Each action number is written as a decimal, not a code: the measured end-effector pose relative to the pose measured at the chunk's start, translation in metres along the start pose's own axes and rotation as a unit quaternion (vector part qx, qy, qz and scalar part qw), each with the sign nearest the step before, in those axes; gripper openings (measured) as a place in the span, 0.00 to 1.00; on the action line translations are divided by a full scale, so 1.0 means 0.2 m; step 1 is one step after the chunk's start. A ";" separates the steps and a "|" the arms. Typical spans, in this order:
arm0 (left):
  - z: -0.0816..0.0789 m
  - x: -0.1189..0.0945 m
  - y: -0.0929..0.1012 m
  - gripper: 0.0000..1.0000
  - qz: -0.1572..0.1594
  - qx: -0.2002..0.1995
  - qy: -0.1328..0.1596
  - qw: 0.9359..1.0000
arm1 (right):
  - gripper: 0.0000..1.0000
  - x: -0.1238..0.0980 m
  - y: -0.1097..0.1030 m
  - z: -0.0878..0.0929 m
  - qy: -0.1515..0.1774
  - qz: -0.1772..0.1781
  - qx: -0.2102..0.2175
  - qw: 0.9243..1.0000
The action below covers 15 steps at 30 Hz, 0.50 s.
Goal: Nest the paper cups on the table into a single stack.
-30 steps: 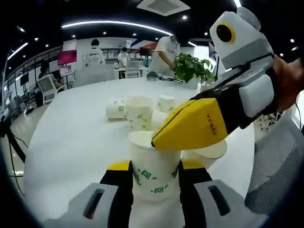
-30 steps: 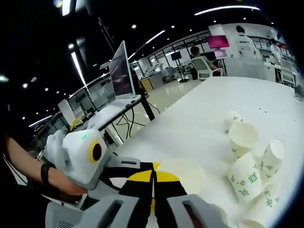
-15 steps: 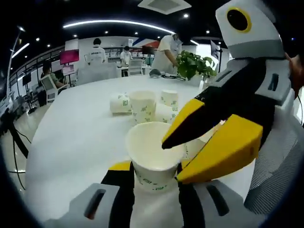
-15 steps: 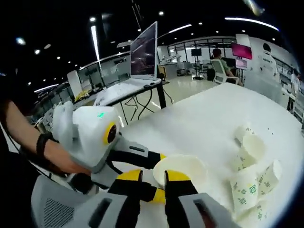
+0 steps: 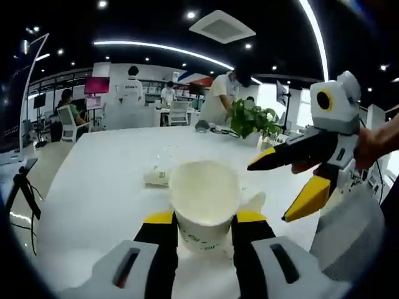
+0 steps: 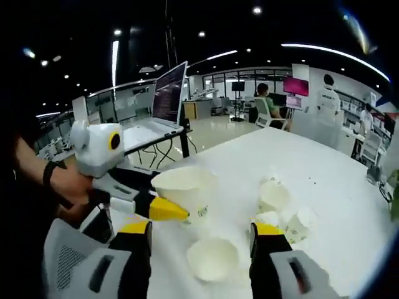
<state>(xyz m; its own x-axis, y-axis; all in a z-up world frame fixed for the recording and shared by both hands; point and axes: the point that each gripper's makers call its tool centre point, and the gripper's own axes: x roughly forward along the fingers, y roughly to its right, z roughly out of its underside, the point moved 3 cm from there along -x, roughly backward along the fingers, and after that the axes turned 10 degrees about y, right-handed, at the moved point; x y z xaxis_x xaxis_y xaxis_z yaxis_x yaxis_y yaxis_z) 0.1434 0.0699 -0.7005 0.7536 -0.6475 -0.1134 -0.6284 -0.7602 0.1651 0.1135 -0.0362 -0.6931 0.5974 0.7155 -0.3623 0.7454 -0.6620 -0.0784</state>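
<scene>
Left gripper point(image 5: 201, 218) clamps a white paper cup point(image 5: 204, 198) between its yellow-tipped jaws, mouth up, held above the white table point(image 5: 93, 187). From the right gripper view that same cup point(image 6: 184, 190) sits in the left gripper point(image 6: 163, 209), with a person's hand point(image 6: 65, 187) wrapped around the gripper's body. Right gripper point(image 6: 201, 237) stands with its jaws spread wide and nothing between them; from the left gripper view it hangs off to the side point(image 5: 283, 190), also spread, with a hand point(image 5: 374, 140) behind it. Below the gap of the right gripper's jaws another cup point(image 6: 213, 258) stands upright on the table point(image 6: 324, 168), its mouth open to the ceiling. Just past it lies a loose cluster of cups point(image 6: 279, 208), some upright, some tipped over, close together. In the left gripper view one cup lies on its side point(image 5: 157, 177) behind the held one. Farther along the table stands a potted plant point(image 5: 252, 118), with a person point(image 5: 222, 99) bent over beside it. An open laptop point(image 6: 167, 93) rests on a desk beyond the table's edge, and other people sit or stand in the office behind.
</scene>
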 end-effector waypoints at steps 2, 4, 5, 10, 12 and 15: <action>-0.02 0.03 0.05 0.31 0.013 -0.001 0.005 1.000 | 0.72 -0.05 0.02 0.07 -0.010 0.014 0.008 1.000; -0.02 0.06 0.10 0.32 0.029 0.001 0.003 1.000 | 0.75 -0.09 0.03 0.13 -0.014 0.024 0.020 0.999; -0.01 0.08 0.14 0.32 0.038 0.007 0.001 0.999 | 0.76 -0.12 0.03 0.15 -0.013 0.031 0.029 0.999; 0.08 0.13 0.23 0.32 0.064 0.018 -0.023 0.998 | 0.76 -0.21 0.03 0.24 -0.019 0.048 0.048 0.997; 0.11 0.14 0.26 0.32 0.068 0.019 -0.031 0.997 | 0.76 -0.24 0.03 0.25 -0.018 0.053 0.056 0.997; 0.13 0.15 0.26 0.32 0.070 0.018 -0.036 0.997 | 0.75 -0.26 0.04 0.27 -0.014 0.062 0.064 0.996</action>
<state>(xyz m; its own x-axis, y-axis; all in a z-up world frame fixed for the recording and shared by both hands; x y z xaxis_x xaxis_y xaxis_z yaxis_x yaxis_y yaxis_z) 0.1286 0.0100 -0.7205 0.6435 -0.7482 -0.1616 -0.7336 -0.6631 0.1489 0.0725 -0.0905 -0.7251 0.6726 0.6211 -0.4023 0.6219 -0.7691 -0.1477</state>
